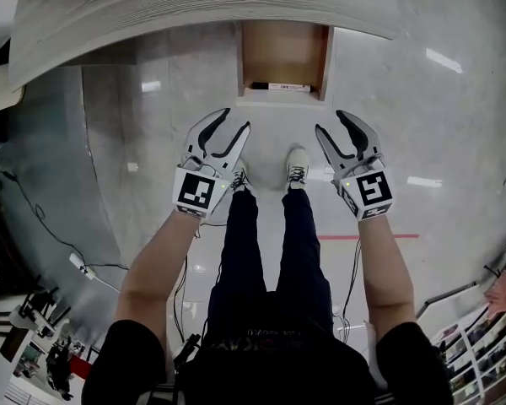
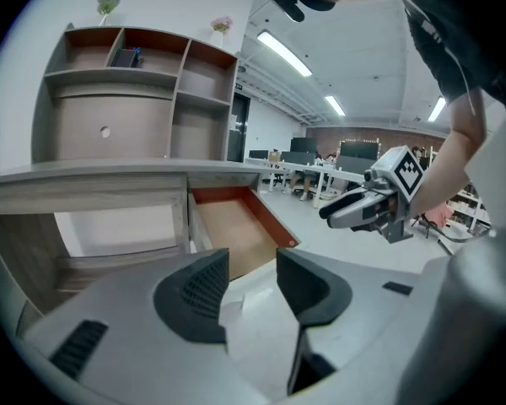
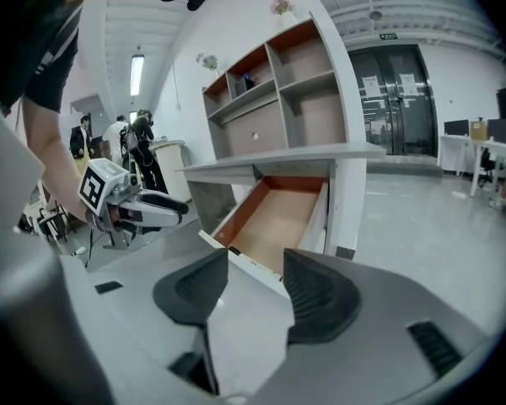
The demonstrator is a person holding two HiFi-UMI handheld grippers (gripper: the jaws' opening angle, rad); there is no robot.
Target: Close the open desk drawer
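The desk drawer (image 1: 282,57) stands pulled out from under the grey desk top (image 1: 194,7), showing its brown bottom and red-brown sides, with a dark pen-like item (image 1: 278,86) near its white front. My left gripper (image 1: 236,121) hangs open just short of the drawer front, to its left. My right gripper (image 1: 330,123) is open to the front's right. Nothing sits between either pair of jaws. The left gripper view shows the drawer (image 2: 236,226) beyond my open left gripper (image 2: 251,278). In the right gripper view the drawer (image 3: 278,218) lies past my open right gripper (image 3: 255,283).
A shelf unit (image 2: 135,91) stands on the desk. The person's legs and shoes (image 1: 297,169) are on the glossy floor below the drawer. Cables (image 1: 51,234) trail at the left, with a red floor line (image 1: 379,236) at the right. Office desks (image 2: 320,171) stand far behind.
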